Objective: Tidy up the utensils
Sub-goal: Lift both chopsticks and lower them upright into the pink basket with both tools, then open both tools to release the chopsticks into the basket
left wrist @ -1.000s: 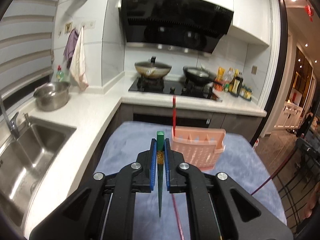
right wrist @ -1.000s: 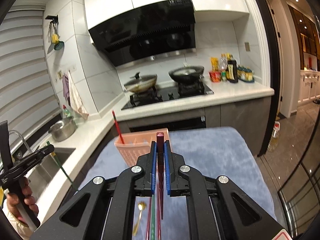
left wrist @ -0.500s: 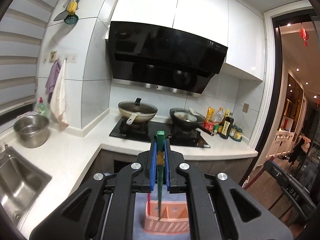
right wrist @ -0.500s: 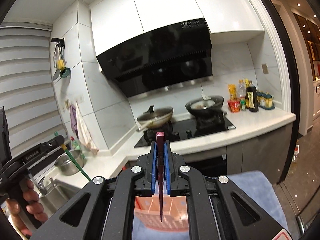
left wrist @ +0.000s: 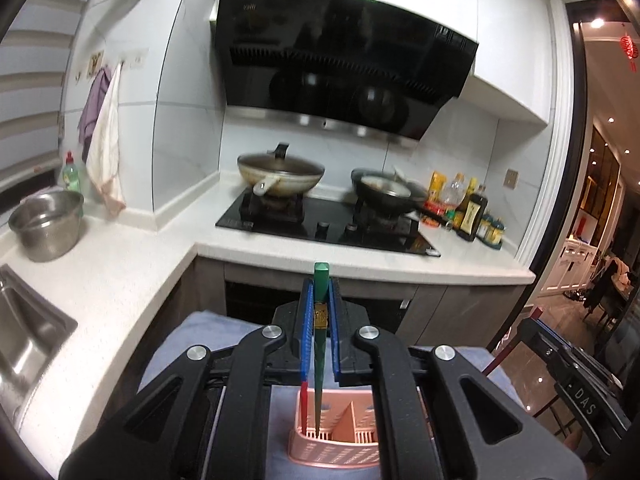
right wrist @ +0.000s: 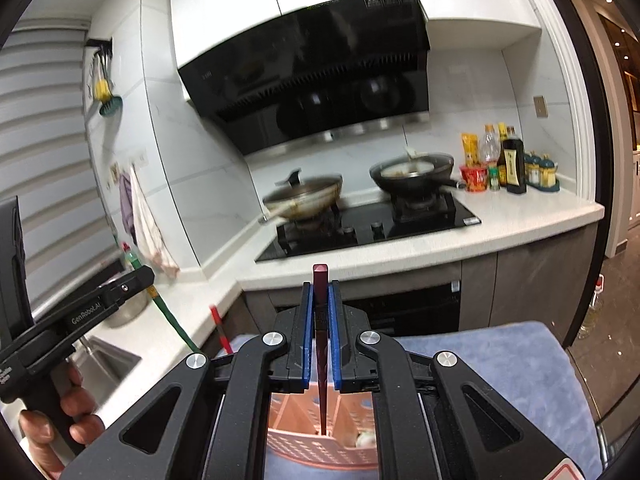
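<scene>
Both tongs, left [left wrist: 319,308] and right [right wrist: 320,308], point downward, clamped.

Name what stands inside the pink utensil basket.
Inside the pink basket: a red chopstick, plus the gripped green chopstick tip. Gripper bodies hide its other compartments.

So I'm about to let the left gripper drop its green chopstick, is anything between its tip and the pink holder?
Nothing visible blocks it. The green chopstick, pinched in the left gripper, already points down into the pink holder. A red chopstick stands just beside it in the same end compartment, near but not under the tip.
</scene>
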Action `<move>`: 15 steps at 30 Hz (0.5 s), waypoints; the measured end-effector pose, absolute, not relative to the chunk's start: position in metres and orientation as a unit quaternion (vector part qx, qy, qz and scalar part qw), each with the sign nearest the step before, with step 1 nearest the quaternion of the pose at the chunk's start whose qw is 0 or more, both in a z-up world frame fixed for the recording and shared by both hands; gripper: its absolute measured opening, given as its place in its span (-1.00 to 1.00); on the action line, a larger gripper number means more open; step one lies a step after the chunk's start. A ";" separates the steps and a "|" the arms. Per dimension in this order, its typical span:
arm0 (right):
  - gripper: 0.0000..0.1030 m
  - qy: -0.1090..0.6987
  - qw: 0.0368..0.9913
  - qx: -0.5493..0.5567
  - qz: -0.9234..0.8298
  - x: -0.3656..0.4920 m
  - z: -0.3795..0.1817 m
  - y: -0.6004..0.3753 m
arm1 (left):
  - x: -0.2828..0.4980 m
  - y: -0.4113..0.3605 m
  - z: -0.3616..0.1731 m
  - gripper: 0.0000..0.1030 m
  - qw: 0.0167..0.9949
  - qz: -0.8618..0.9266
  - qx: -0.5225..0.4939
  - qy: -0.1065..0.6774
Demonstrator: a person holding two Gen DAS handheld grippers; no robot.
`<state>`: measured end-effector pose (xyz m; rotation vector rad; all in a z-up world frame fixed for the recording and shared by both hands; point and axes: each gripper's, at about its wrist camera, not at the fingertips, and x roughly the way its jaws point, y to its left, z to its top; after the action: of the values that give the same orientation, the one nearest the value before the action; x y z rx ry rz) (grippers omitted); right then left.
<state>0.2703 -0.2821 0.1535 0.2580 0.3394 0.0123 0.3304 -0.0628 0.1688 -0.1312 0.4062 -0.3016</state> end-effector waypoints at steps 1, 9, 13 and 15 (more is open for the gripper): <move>-0.86 0.173 0.977 0.126 0.004 0.272 0.149 -0.282 | 0.331 -0.063 0.165 -0.86 0.965 -0.149 -0.065 0.205; -0.22 0.178 0.977 0.116 -0.015 0.266 0.139 -0.279 | 0.316 -0.065 0.153 0.25 0.972 -0.105 -0.038 0.208; -0.14 0.175 0.978 0.115 -0.012 0.244 0.143 -0.276 | 0.293 -0.064 0.155 0.29 0.974 -0.095 -0.023 0.203; -0.10 0.180 0.977 0.114 -0.008 0.229 0.142 -0.273 | 0.278 -0.063 0.154 0.29 0.973 -0.093 -0.016 0.209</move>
<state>0.2295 -0.2729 0.1421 0.2293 0.3635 -0.0169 0.2781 -0.0625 0.1540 -0.0325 0.4214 -0.1870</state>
